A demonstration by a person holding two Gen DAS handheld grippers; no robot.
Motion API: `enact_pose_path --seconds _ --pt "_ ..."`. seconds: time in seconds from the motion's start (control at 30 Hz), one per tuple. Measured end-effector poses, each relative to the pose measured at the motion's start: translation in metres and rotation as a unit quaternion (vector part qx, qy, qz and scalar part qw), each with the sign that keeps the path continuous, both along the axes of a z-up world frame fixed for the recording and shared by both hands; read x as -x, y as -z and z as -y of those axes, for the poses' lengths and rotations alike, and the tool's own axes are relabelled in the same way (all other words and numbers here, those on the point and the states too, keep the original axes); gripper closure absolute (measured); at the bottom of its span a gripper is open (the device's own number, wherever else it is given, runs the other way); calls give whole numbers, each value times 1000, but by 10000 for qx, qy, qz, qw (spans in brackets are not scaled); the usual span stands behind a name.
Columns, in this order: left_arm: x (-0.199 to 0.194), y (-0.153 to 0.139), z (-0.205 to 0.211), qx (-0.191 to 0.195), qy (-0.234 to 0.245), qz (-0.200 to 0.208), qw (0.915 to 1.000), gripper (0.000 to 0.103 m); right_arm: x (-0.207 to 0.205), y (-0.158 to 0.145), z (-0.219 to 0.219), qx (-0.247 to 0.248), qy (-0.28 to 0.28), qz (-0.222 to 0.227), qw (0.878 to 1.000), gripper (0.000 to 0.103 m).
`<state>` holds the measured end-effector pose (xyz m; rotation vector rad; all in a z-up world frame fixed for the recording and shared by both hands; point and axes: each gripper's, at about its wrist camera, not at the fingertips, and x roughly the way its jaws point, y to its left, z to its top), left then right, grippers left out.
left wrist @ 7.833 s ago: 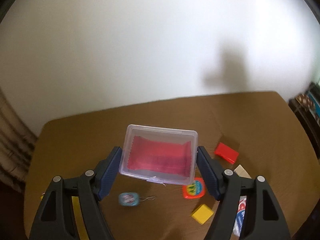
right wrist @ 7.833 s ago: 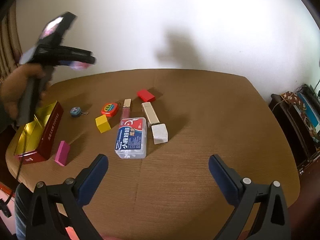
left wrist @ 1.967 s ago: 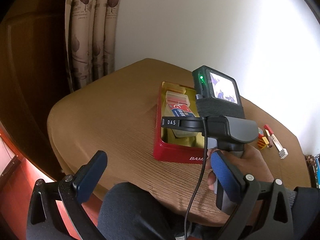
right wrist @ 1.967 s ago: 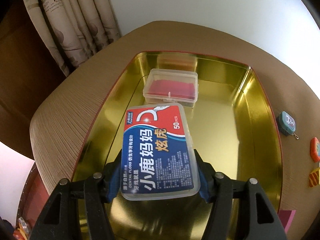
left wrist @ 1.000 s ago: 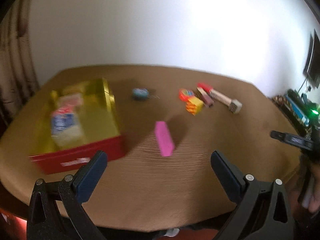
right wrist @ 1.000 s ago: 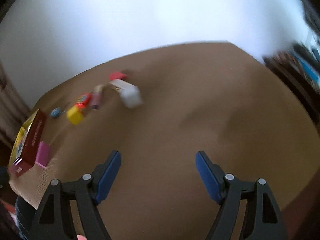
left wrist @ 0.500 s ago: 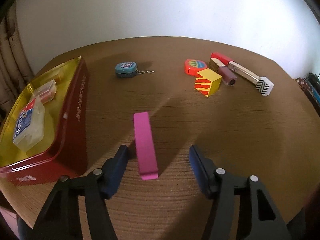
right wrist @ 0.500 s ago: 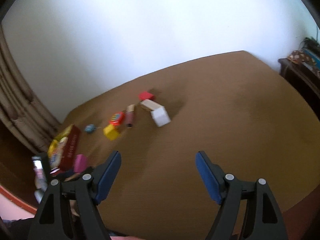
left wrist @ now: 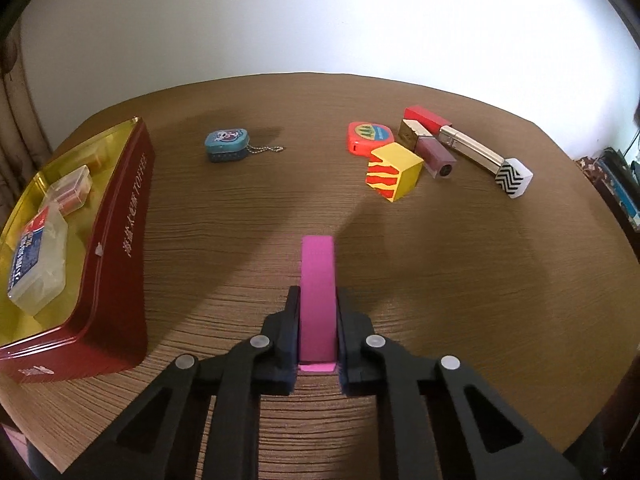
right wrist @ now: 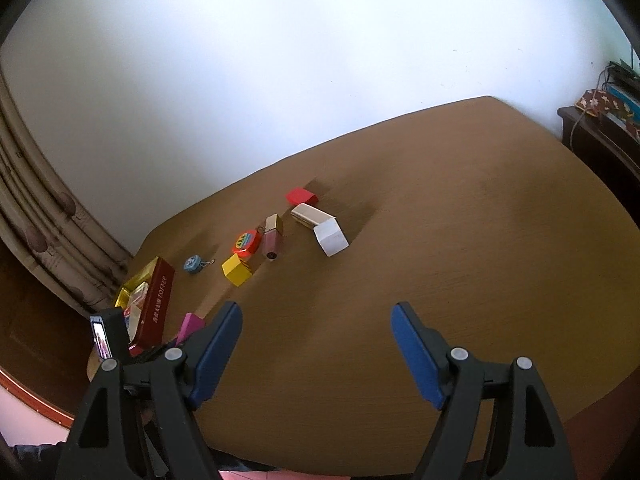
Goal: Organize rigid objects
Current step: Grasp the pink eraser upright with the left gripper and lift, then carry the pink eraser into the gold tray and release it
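Pinching the pink block (left wrist: 317,280) between both pads, the left claw (left wrist: 317,330) is holding it on edge on the tabletop (left wrist: 460,260), beside the red tin (left wrist: 120,240) with 2 clear boxes inside. The right claw (right wrist: 316,344) is hovering spread wide, gripping nothing.

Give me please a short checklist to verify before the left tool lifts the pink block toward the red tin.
1. Left tool closed on the pink block: ok, its jaws have just been closing and both pads press its sides.
2. Grip centred: not ok, it holds the near end only.
3. Free room in the red tin: ok, bare gold floor beside the two clear boxes.
4. Path to the tin free: ok.
5. Right tool out of the way: ok, open and empty.
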<state>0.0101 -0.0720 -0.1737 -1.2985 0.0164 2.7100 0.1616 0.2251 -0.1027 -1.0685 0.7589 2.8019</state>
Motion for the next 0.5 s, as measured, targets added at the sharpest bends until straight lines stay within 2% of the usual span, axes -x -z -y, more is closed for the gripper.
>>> enact_pose_path --seconds 0.1,0.23,0.5 --pt "0 -3 2 -134 -9 29 9999 91 1 2 4 -92 -36 59 9999 24" --pt "-8 -21 0 -228 56 -107 9997 91 0 1 8 -217 -73 67 9997 24" --pt "-15 -105 25 -435 -227 -812 9955 91 -1 -6 11 -347 -59 13 9994 24"
